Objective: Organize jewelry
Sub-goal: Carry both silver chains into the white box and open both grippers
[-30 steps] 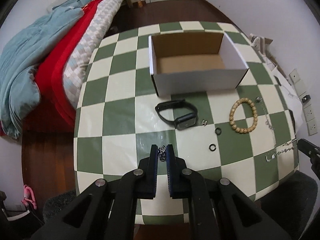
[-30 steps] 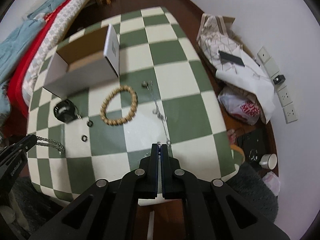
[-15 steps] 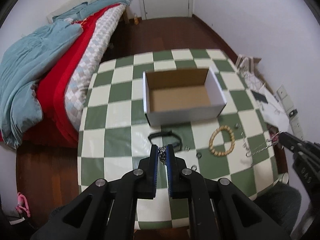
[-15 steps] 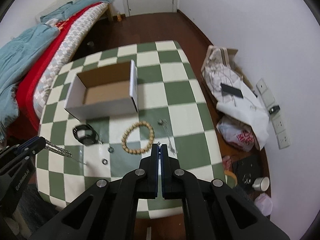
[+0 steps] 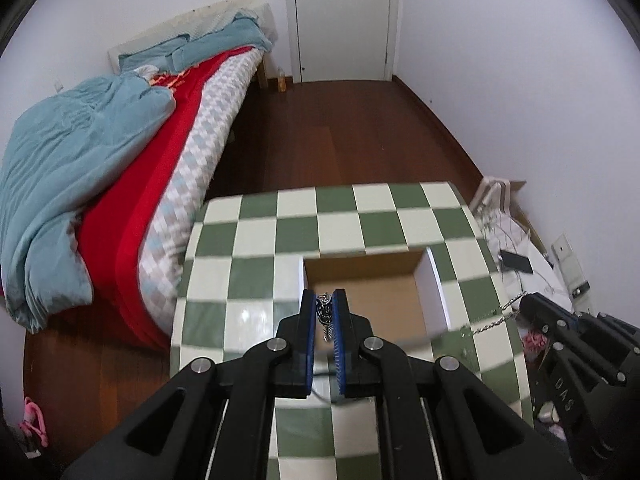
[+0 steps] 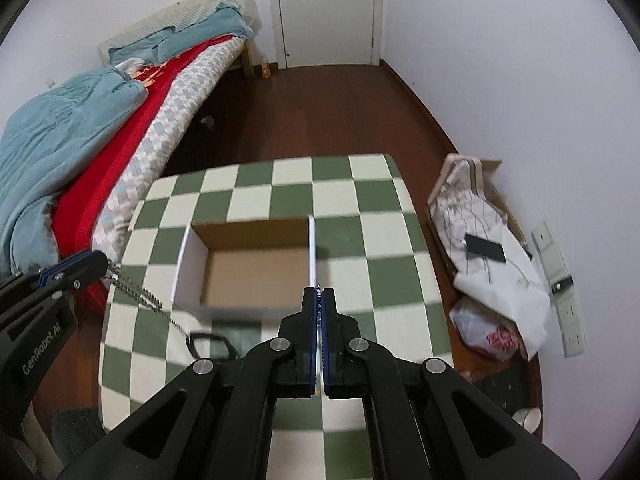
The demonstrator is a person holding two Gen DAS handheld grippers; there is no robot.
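Now, what shows:
Left gripper (image 5: 324, 308): low in the middle of the left view, its blue pads pressed on one end of a silver chain (image 5: 325, 312). It also shows at the left edge of the right view (image 6: 100, 266).
Right gripper (image 6: 319, 300): low in the middle of the right view, pads pressed together with a tiny bit of chain poking out at the tip. It shows at the right edge of the left view too (image 5: 524, 304).
Chain: it hangs in the air from one gripper to the other (part of it is blurry), sagging in front of the box.
Box (image 6: 244, 240): white outside, brown inside, open on top, in the middle of the frame on the table.
Table (image 6: 360, 184): green and white squares.
Black band (image 6: 208, 342): lies on the table below the box, lower left of the right view.
Bed (image 5: 120, 152): red cover and blue blanket, left side of the frame.
Door (image 5: 340, 20): white, at the top.
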